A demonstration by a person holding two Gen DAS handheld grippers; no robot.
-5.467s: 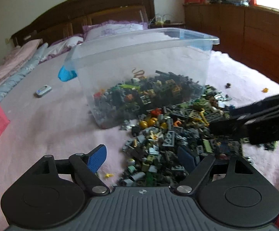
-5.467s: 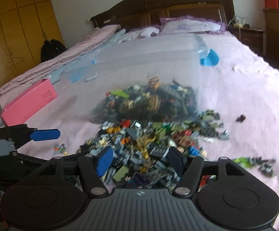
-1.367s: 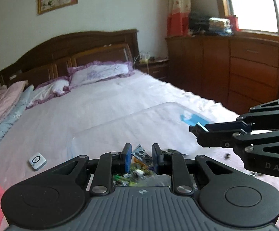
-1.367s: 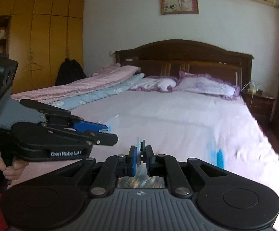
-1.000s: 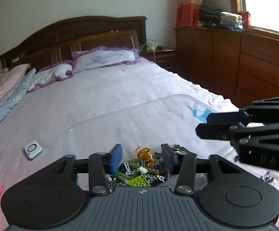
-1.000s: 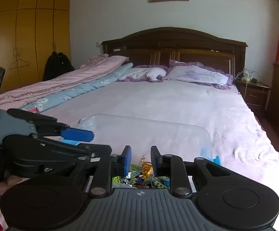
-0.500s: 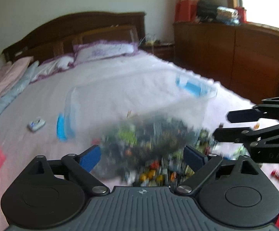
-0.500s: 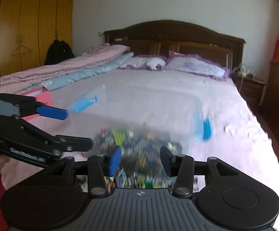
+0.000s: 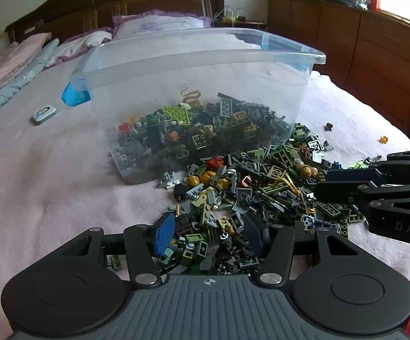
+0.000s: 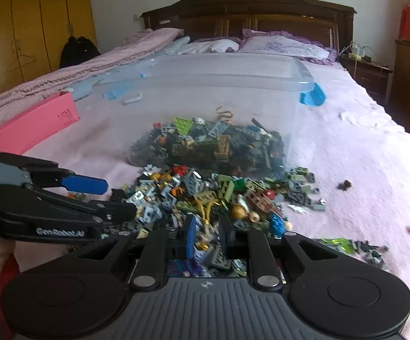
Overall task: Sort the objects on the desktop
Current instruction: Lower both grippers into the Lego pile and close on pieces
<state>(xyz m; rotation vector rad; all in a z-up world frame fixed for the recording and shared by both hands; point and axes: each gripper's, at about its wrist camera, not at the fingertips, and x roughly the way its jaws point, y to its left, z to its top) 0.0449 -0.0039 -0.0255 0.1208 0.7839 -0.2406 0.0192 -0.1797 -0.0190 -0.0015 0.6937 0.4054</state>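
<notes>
Bin (image 9: 199, 65): clear plastic, on the pink bedspread (image 9: 49, 187), part-filled with small bricks. Brick pile (image 9: 250, 192): loose, spread on the bedspread against the bin's near side. Left gripper (image 9: 209, 233): low over the pile's near edge, jaws about half open, just closing, several bricks between them, none gripped. Right gripper (image 10: 207, 236): over the pile's near edge, jaws narrow, just closing; whether the pads pinched a brick could not be told. Pink box (image 10: 36, 123): left of the bin.

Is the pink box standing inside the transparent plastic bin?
No, the pink box lies on the bed, apart from the transparent bin and to its left.
</notes>
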